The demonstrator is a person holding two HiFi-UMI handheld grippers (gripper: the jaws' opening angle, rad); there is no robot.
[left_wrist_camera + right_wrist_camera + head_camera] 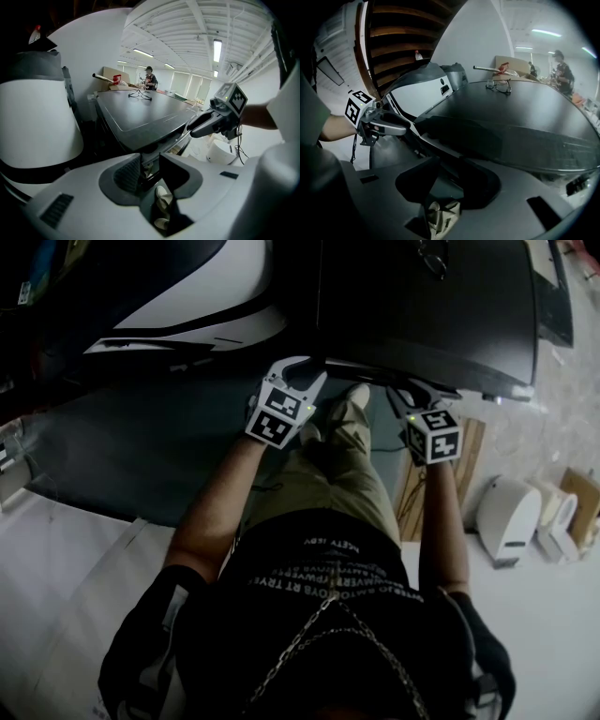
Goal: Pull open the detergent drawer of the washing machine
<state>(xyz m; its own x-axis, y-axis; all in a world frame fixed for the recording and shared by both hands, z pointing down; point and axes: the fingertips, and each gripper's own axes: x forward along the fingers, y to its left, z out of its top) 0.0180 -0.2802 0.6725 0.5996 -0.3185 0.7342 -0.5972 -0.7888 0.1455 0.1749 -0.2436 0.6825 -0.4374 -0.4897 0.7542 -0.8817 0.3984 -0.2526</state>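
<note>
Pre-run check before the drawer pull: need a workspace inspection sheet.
Surface: dark machine top, glossy, mostly bare.
Job's things: detergent drawer not made out in any view.
Clutter: eyeglasses on the machine top; white appliances on the floor at right.
Grippers: left gripper and right gripper, jaws apart, nothing between, near the machine's front edge.
Cables: thin cable hanging under the right gripper.
Surroundings: white machine at left; person in the background.

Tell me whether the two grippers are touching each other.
Apart. The head view shows the left gripper and the right gripper side by side, with the person's trousers visible in the gap between them.
</note>
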